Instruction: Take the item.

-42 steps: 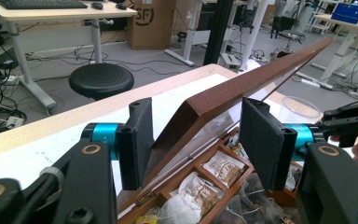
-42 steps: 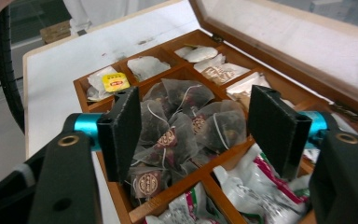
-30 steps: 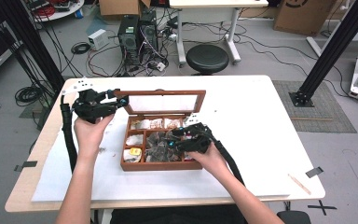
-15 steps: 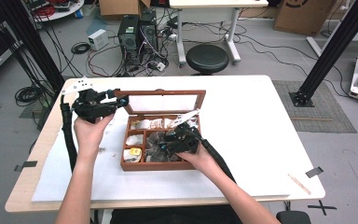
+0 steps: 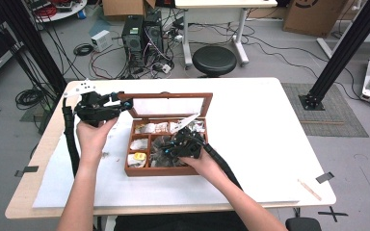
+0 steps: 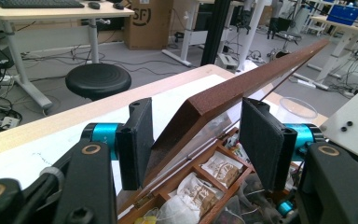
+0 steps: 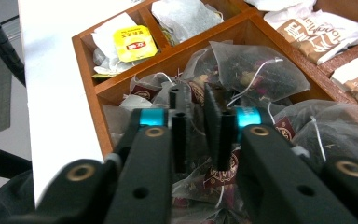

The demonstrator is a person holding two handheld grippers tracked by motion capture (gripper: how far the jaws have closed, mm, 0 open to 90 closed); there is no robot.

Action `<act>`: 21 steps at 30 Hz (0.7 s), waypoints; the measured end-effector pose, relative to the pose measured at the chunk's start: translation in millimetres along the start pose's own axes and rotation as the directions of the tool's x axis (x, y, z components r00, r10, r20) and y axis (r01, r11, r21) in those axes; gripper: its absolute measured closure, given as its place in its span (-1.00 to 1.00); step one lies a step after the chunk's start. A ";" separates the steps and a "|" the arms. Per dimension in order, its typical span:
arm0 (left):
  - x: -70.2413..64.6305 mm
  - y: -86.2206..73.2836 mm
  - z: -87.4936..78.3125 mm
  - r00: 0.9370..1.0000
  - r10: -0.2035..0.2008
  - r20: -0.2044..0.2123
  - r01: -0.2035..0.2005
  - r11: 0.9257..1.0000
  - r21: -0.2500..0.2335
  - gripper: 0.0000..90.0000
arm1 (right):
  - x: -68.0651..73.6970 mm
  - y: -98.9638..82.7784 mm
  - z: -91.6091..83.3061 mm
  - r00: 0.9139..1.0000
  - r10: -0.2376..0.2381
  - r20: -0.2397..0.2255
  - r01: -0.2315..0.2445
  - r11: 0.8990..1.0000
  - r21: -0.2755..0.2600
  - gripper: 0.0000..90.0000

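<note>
A: Left gripper point(image 6: 193, 140), upper left of the high view — clamped on the corner of the wooden lid point(image 6: 242, 88). Why there?

B: Judged as a prop: the lid of the tea box point(image 5: 134, 171) stands raised at the box's back edge, and the grip keeps it from dropping while the other hand works inside. In the left gripper view both pads flank the lid's edge, the jaws narrow around it.

A: And the right gripper point(image 7: 195, 116)?

B: Low in the box, centre of the high view. Its jaws have just been closing and now stand nearly together — a fold of a mesh tea bag point(image 7: 256, 70) and its paper tag lie between the pads. Whether the pads truly pinch the bag, or which bag of the heap, cannot be told for sure.

A: Why from above, into that heap?

B: The mesh bags lie piled loosely in the near compartment; coming down on a raised fold seems the only way to pick one out.

A: Counts?

B: Two grippers, one box, one lid. One yellow-labelled packet point(image 7: 134, 43) in the upper-left compartment of the right gripper view, white paper sachets point(image 7: 324, 30) at upper right — at least two. Mesh bags: several, overlapping too much to count. The box sits mid-desk point(image 5: 270, 120).
</note>
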State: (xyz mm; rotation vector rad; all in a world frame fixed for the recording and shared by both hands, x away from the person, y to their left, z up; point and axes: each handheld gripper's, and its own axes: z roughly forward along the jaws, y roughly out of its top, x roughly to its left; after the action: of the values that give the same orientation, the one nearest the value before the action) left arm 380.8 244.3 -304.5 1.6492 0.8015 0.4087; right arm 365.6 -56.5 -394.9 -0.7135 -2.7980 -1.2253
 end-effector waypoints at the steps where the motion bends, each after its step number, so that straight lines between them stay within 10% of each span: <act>1: 0.0 0.0 0.0 1.000 0.000 0.000 0.000 1.000 0.000 0.00 | 0.0 0.0 0.0 1.000 0.000 0.000 0.000 1.000 0.000 0.88; 21: 0.4 0.0 0.2 1.000 -0.001 0.002 0.001 1.000 -0.001 0.00 | 6.6 -0.7 -23.2 0.999 -0.044 0.014 0.045 0.995 -0.095 1.00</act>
State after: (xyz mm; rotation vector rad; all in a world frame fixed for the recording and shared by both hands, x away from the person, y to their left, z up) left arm 381.2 244.4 -304.6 1.6477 0.8007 0.4061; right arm 355.4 -70.4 -378.1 -0.6686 -2.7955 -1.3741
